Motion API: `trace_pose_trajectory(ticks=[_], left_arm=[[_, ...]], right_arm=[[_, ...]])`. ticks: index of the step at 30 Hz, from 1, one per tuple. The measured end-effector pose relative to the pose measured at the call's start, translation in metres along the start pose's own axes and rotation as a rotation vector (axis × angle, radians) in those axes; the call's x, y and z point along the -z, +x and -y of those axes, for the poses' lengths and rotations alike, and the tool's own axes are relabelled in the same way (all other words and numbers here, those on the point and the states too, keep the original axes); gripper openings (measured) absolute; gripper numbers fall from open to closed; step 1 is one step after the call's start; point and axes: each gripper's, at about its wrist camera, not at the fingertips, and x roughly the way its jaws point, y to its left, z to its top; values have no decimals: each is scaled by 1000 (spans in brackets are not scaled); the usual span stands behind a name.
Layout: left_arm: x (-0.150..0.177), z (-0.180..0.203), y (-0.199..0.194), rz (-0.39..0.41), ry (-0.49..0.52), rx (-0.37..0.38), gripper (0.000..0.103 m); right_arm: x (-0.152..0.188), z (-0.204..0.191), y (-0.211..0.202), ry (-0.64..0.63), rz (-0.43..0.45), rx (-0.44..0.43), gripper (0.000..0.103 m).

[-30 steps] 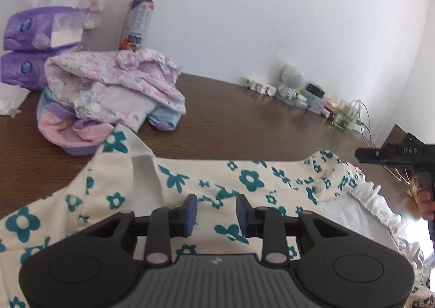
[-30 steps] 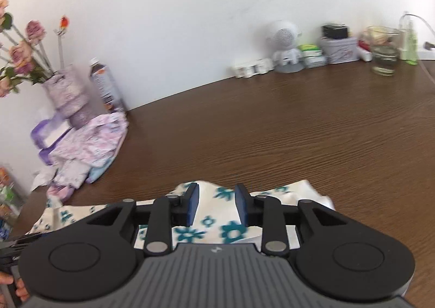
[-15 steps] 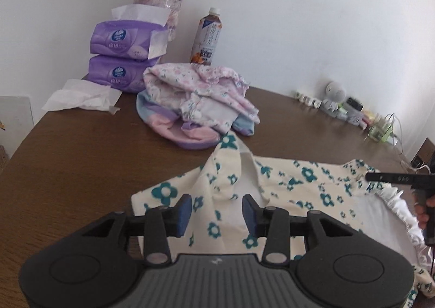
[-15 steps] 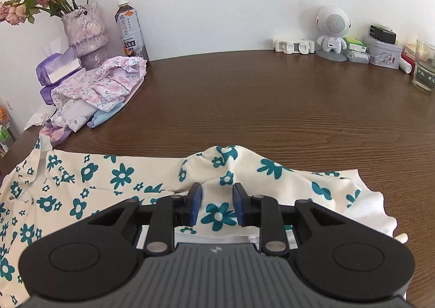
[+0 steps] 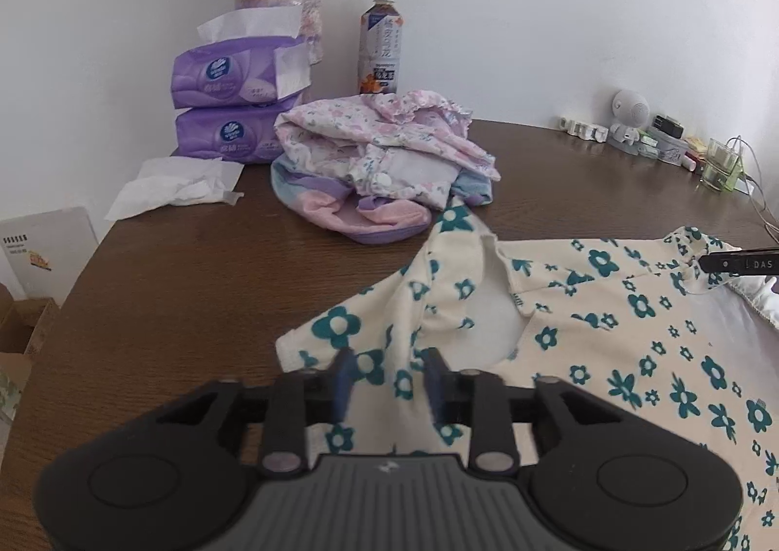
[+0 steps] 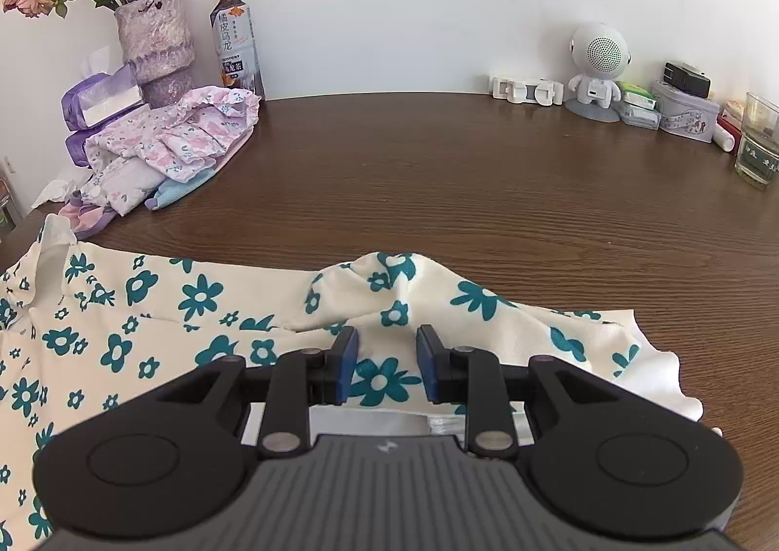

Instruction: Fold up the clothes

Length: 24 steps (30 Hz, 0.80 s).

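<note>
**Letting go to set the fold**

My left tongs (image 5: 387, 383) are opening, shirt (image 5: 608, 346) lying slack between the pads. My right tongs (image 6: 384, 363) stand apart over a raised fold. The pile (image 5: 380, 161), at eleven o'clock, keeps clear.

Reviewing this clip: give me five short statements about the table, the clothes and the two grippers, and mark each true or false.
1. The cream garment with teal flowers lies spread on the brown table. True.
2. The drink bottle lies on its side. False: it stands upright by the wall.
3. A pile of pink and purple clothes sits in front of the tissue packs. True.
4. The left gripper is clamped shut on the bottle. False: its jaws are opening, with the flowered cloth under them.
5. The glass stands on the flowered garment. False: it stands on bare table, apart from it.
</note>
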Motion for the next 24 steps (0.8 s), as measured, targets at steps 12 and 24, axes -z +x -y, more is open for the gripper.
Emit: trace_pose_trajectory(ticks=[12, 24], left_arm=[[-9, 7, 34, -54, 60, -44, 7], [22, 7, -33, 9, 25, -11, 49]], right_arm=[[-12, -55, -27, -207, 41, -134, 33], [13, -23, -43, -113, 33, -78, 33]])
